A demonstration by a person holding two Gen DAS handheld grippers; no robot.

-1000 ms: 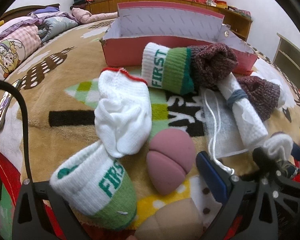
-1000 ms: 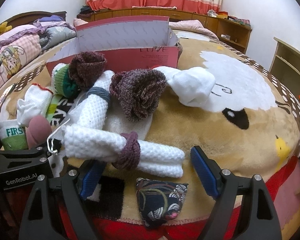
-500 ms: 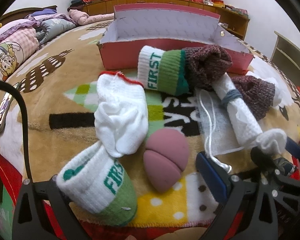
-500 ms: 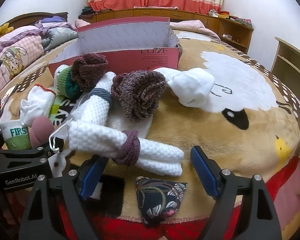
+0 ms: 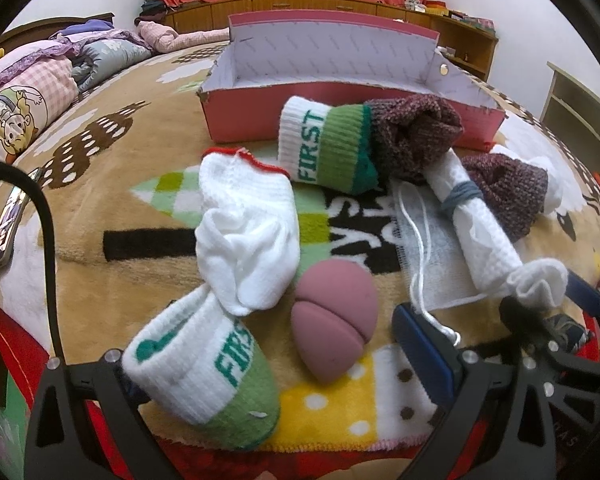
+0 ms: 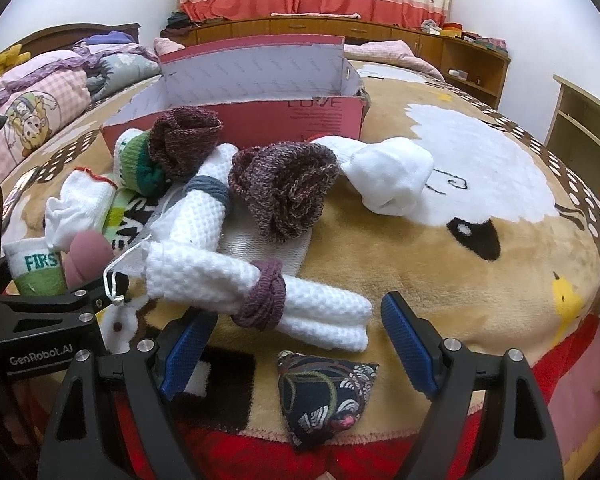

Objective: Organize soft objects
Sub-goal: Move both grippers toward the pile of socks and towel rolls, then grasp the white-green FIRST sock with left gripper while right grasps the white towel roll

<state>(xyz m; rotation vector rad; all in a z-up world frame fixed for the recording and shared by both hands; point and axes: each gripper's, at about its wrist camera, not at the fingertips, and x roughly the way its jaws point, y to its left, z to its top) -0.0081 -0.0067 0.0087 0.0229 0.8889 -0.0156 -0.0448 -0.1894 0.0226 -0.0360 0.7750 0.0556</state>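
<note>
Left wrist view: my left gripper [image 5: 268, 364] is spread wide, nothing held. A rolled white-and-green "FIRST" sock [image 5: 204, 372] and a mauve rounded foam sponge [image 5: 334, 328] lie between its fingers, well in front of the open pink cardboard box [image 5: 340, 120].

Right wrist view: my right gripper [image 6: 298, 348] is open too, empty. A white waffle-knit towel roll tied with a maroon band [image 6: 256, 300] lies just ahead of it, near side of the box; a dark patterned fabric pouch [image 6: 326, 392] sits between the fingers.
</note>
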